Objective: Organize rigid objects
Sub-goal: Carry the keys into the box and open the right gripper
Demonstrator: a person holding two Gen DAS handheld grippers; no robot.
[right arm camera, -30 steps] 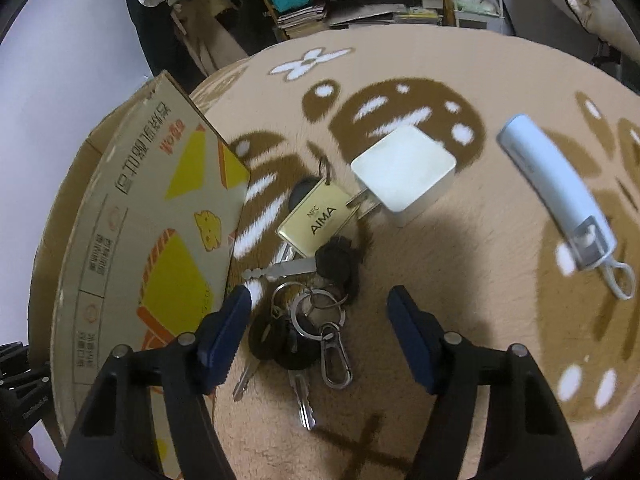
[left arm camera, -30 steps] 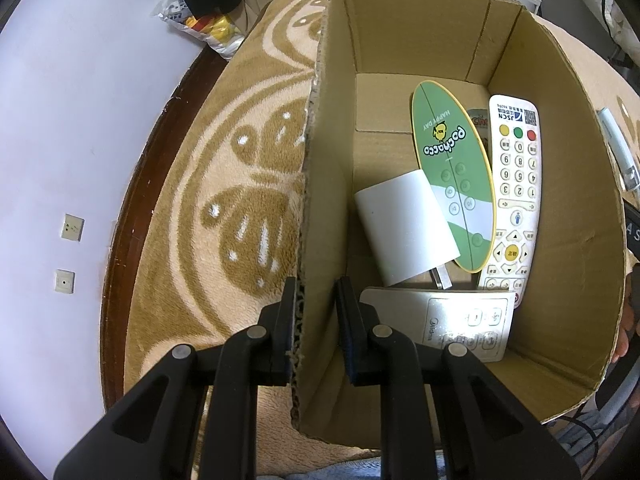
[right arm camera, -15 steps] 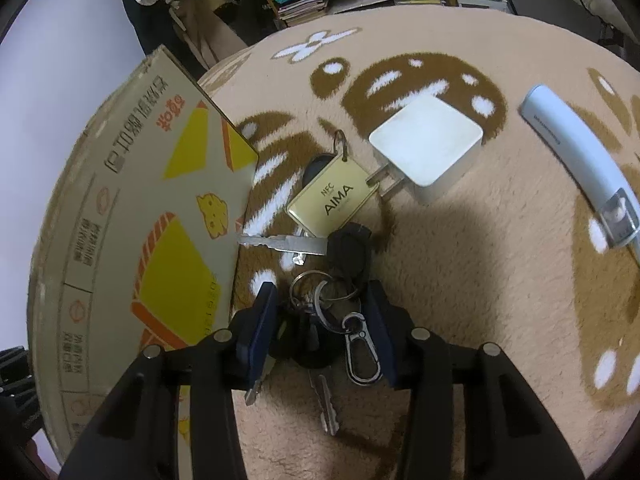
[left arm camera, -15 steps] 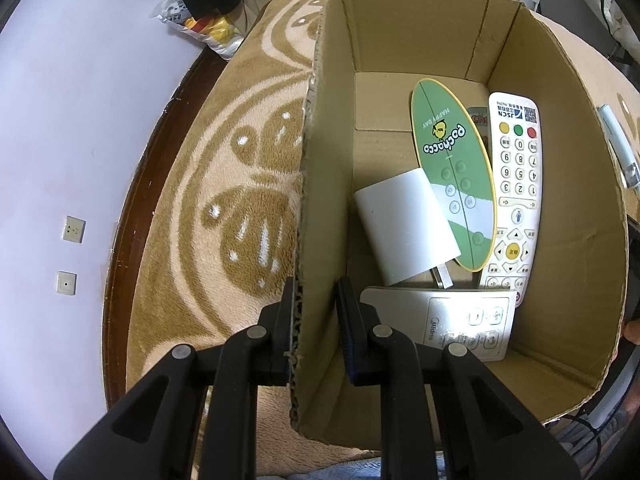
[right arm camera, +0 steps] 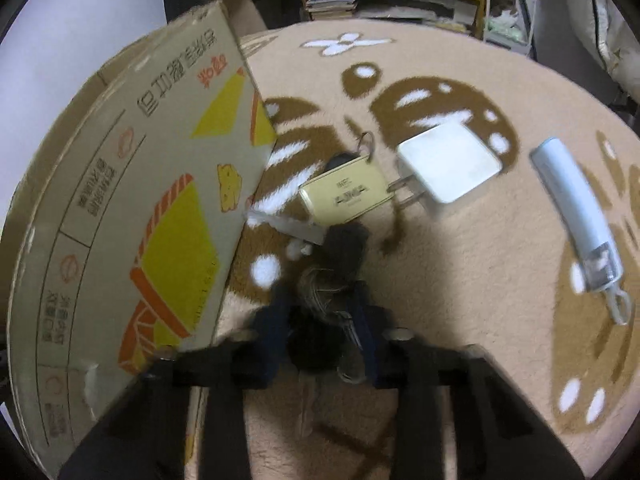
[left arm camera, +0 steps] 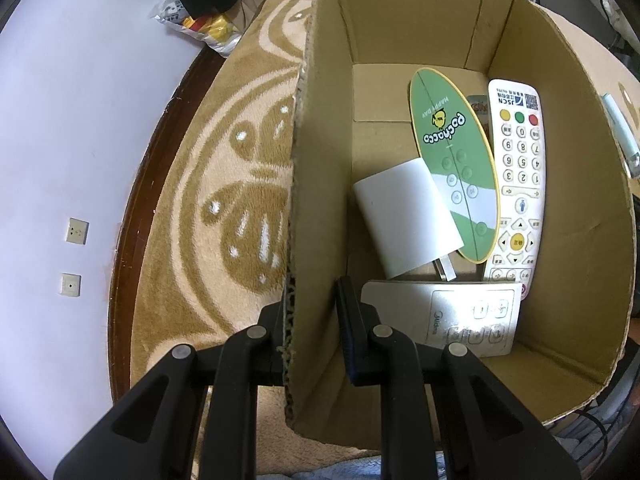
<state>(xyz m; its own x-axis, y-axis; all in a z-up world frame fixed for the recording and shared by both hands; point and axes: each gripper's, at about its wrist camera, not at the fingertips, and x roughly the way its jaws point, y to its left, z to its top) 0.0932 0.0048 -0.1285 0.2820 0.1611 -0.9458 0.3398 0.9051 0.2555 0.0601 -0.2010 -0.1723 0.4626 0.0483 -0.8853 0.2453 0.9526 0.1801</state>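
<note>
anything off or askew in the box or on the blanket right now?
One thing: inside the cardboard box the white charger lies tilted, overlapping the green Pochacco remote rather than flat. The box wall pinched by the left gripper has a frayed edge. The right gripper is closing around the key bunch; nothing spilled.

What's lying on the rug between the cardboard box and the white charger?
The key bunch with its gold AIMA tag, between cardboard box and white charger, in the right wrist view.

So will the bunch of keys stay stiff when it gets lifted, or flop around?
Probably flop: the bunch of keys is separate pieces on rings. The gold tag would likely dangle and swing. It looks metal, so probably heavy for its size.
</note>
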